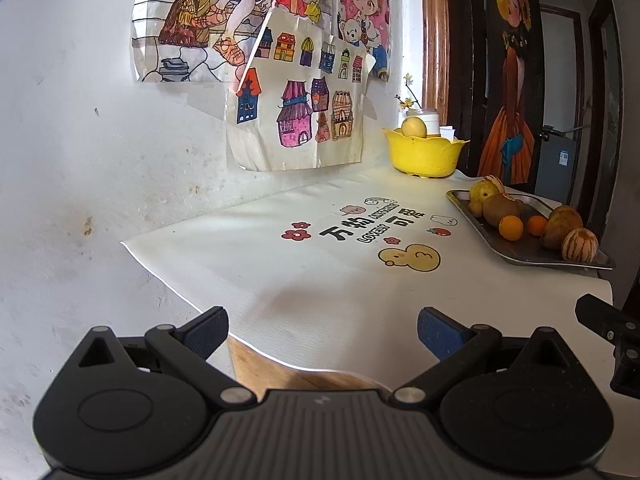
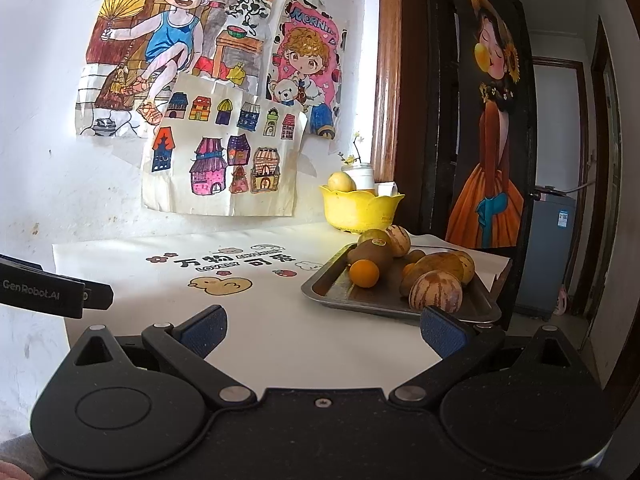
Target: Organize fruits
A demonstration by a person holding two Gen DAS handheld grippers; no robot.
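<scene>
A metal tray (image 2: 352, 300) on the right of the table holds several fruits: an orange (image 2: 364, 273), a brown kiwi (image 2: 370, 254), a striped melon (image 2: 435, 292) and others. The same tray (image 1: 472, 216) appears at the right in the left wrist view, with an orange (image 1: 511, 227) and striped melon (image 1: 580, 245). A yellow bowl (image 2: 360, 210) at the back holds a pale yellow fruit (image 2: 341, 181); it is the bowl (image 1: 424, 156) by the wall. My left gripper (image 1: 322, 334) is open over the table's near edge. My right gripper (image 2: 322, 334) is open, just short of the tray. Both are empty.
A white tablecloth (image 1: 280, 264) with printed cartoons covers the table. Drawings (image 2: 224, 160) hang on the wall behind. A white jar with a flower sprig (image 2: 362, 176) stands behind the bowl. A dark door with a painted figure (image 2: 488, 140) is at the right.
</scene>
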